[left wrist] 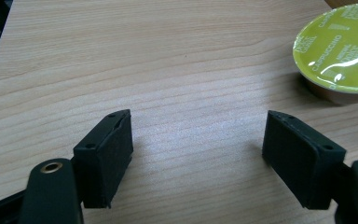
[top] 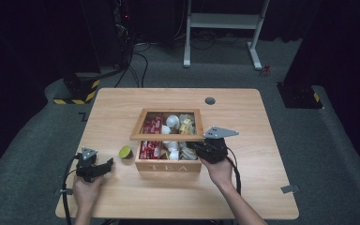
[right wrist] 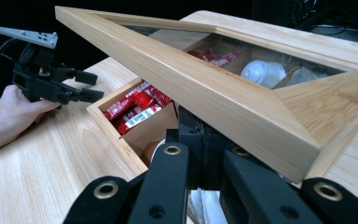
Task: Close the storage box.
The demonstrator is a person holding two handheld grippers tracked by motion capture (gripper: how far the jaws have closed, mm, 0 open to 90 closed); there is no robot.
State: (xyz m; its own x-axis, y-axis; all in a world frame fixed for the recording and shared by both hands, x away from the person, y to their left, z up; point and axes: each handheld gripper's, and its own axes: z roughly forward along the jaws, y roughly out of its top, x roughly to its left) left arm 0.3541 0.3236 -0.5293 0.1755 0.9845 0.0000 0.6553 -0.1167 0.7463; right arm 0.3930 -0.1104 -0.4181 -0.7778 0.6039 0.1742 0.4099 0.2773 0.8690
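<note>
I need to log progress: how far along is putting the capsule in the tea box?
Done: the tea box has its lid raised. In hand: the right tool, shut, props the lid from beneath. Left: the green capsule sits on the table; the left tool is open and empty beside it.

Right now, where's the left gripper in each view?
High view: left gripper at lower left, on the table, jaws pointing at the green capsule.
Left gripper view: its own open jaws rise from the bottom edge, with the capsule at top right.
Right gripper view: upper left, in a hand, beyond the tea box.
Shared landmark: the light wooden table.
</note>
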